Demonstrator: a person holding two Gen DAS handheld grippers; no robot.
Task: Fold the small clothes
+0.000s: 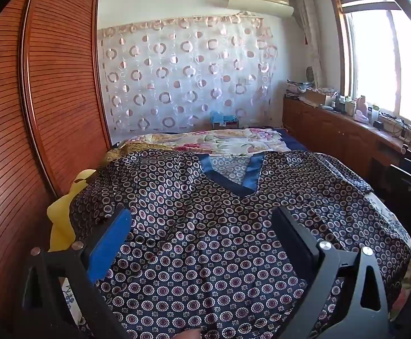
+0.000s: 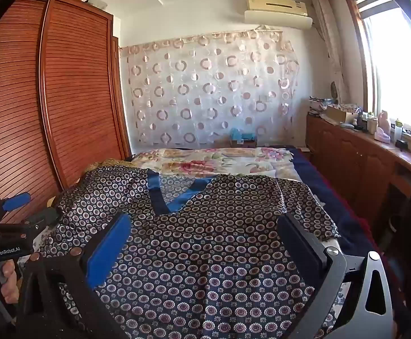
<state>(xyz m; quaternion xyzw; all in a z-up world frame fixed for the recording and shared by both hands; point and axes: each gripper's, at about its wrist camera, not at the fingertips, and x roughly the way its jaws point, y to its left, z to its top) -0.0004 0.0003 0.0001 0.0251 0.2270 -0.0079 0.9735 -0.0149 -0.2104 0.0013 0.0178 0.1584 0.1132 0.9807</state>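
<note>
Two grippers hover over the near hem of a patterned top, both with jaws spread wide and nothing between the pads. The left gripper (image 1: 202, 220) and the right gripper (image 2: 204, 226) each show one blue foam pad and one black finger, angled slightly down at the cloth. In the right wrist view the left gripper sits at the near left, a hand (image 2: 6, 282) curled round its grip.

The top (image 1: 219, 240) lies spread face up across the near end of the bed (image 2: 326, 175), sleeves out to left and right, neck pointing away. It looks thin and glossy, a satin-like weave printed with small ringed flowers on dark navy, with a plain blue band (image 1: 247, 178) edging the V neck. I would guess it is very light, limp and slippery: it already ripples into soft ridges, so it should slide rather than hold a crease, and a loose pinch could let it slip. Best holds seem to be the sleeve ends or the hem corners, where seams give the pads something thicker to bite.

Something yellow and soft (image 1: 61, 214) pokes out from under its left edge. Beyond the neck lies a flowered quilt (image 2: 219, 158) on a dark blue sheet. To the left stands a slatted wooden wardrobe (image 1: 50, 90); at the far wall hangs a sheer curtain (image 1: 185, 73) with ring patterns, and a cluttered wooden counter (image 2: 355, 147) runs under the bright window on the right.
</note>
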